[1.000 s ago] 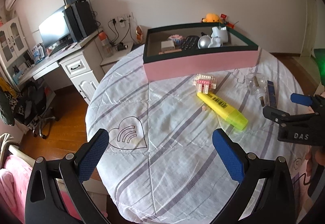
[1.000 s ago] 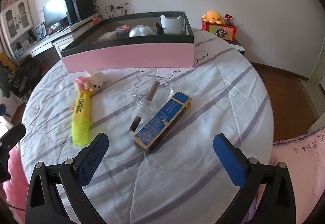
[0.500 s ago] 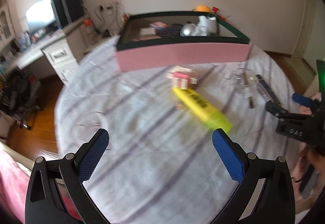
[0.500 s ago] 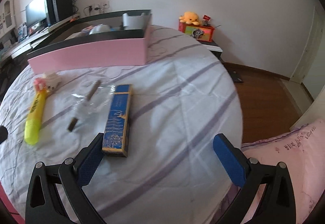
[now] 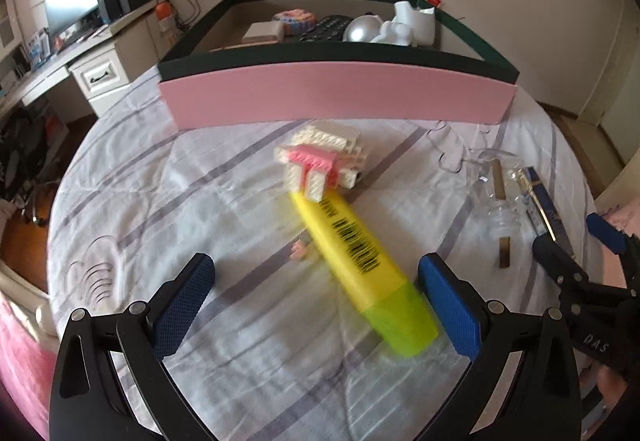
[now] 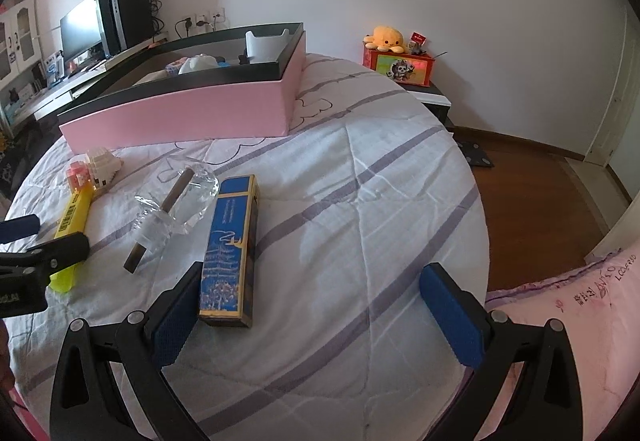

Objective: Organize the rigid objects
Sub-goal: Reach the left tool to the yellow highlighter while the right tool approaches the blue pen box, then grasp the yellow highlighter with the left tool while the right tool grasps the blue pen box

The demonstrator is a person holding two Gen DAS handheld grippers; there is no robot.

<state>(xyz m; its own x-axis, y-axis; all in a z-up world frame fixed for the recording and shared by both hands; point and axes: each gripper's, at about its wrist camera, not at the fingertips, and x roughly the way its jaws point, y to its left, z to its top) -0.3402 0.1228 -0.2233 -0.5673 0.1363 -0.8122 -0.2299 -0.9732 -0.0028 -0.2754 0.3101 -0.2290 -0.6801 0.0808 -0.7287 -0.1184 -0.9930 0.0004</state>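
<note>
Left wrist view: the left gripper (image 5: 316,301) has closed in on the yellow highlighter (image 5: 360,261) compared with a second ago, when the marker lay well ahead of it; now the green cap end sits between the spread, released fingers, just beside the right pad (image 5: 448,309), nothing grasped yet. Slight blur on the marker, so contact with the pad is hard to call. A pink-and-white brick toy (image 5: 320,165) lies at the marker's far end, touching or overlapping it, with a small loose pink piece (image 5: 299,252) beside the barrel. The pink box (image 5: 336,101) with the dark rim stands behind on the round bench (image 5: 160,201) and already holds several items, so likely this is the approach for the next pick, destination the box. Right wrist view: the right gripper (image 6: 316,305) is also released and empty, and has dropped nearer to the blue carton (image 6: 230,249), whose near end now lies just beside the left pad (image 6: 176,321) instead of ahead of it. Only this view shows the clear glass bottle (image 6: 176,201) with a brown stick through it plainly, plus the carton's full face; the left view shows the box contents and the loose pink piece, which are mostly hidden here.
</note>
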